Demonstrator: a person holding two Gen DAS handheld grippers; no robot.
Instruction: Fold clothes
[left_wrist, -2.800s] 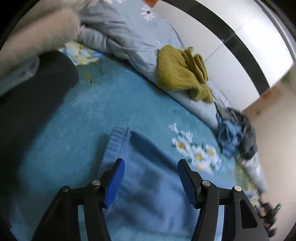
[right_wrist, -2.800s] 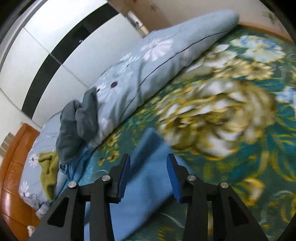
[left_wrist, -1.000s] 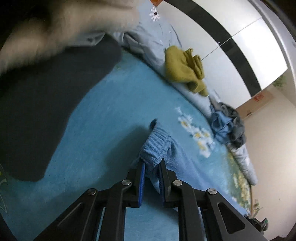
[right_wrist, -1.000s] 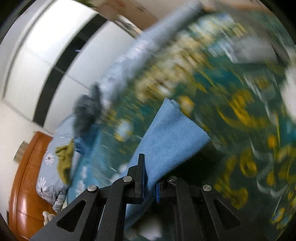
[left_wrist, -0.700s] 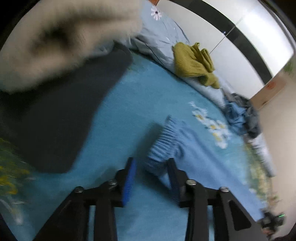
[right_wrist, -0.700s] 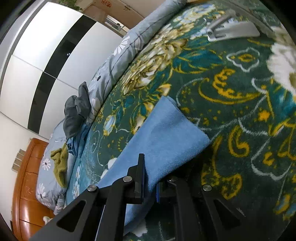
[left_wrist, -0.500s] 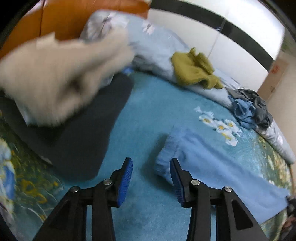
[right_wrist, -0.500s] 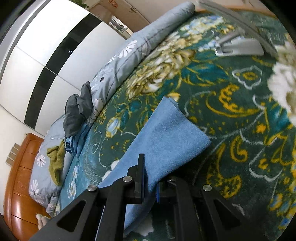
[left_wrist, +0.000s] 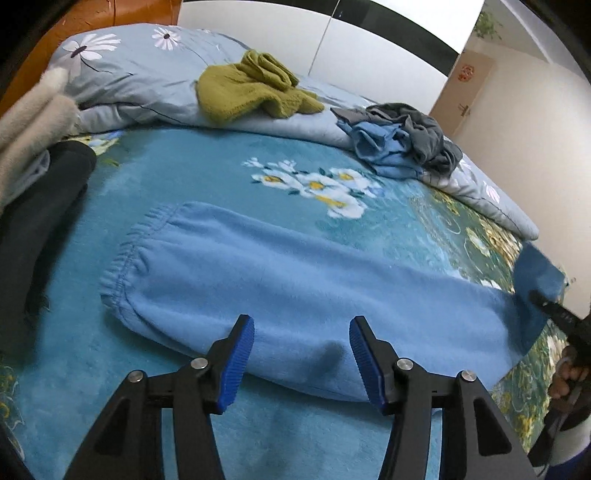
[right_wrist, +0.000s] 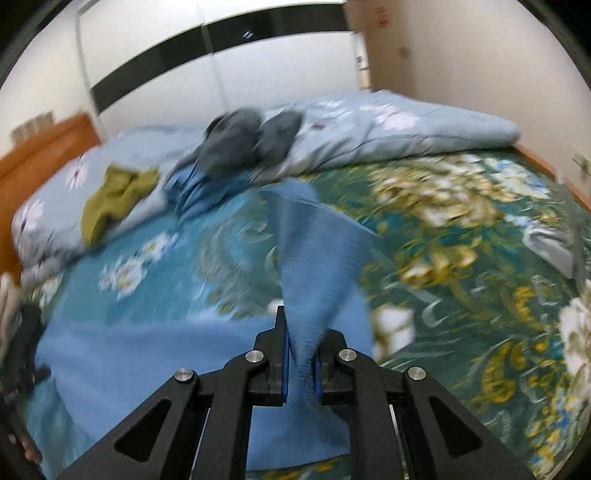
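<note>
Light blue fleece trousers (left_wrist: 295, 277) lie stretched across the bed, elastic waistband at the left. My left gripper (left_wrist: 301, 354) hovers over their near edge. Its jaws are opening and the blue pads touch no cloth. At the far right of the left wrist view, the leg end stands lifted in my right gripper (left_wrist: 537, 297). In the right wrist view, my right gripper (right_wrist: 301, 354) pinches the blue trousers (right_wrist: 317, 258) by that end, which rises as a fold above the pads. Its jaws are easing slightly, with cloth still pressed between them.
A rolled floral duvet (left_wrist: 147, 85) runs along the far side. On it lie an olive sweater (left_wrist: 251, 88) and a grey and blue clothes pile (left_wrist: 402, 136). A black garment (left_wrist: 37, 221) and a cream fluffy one (left_wrist: 26, 114) sit left. A person's hand (left_wrist: 565, 376) shows right.
My left gripper let go of the waistband, opened and drew back; the waistband now lies flat. My right gripper rolled upright and lifted the leg end, still gripping it.
</note>
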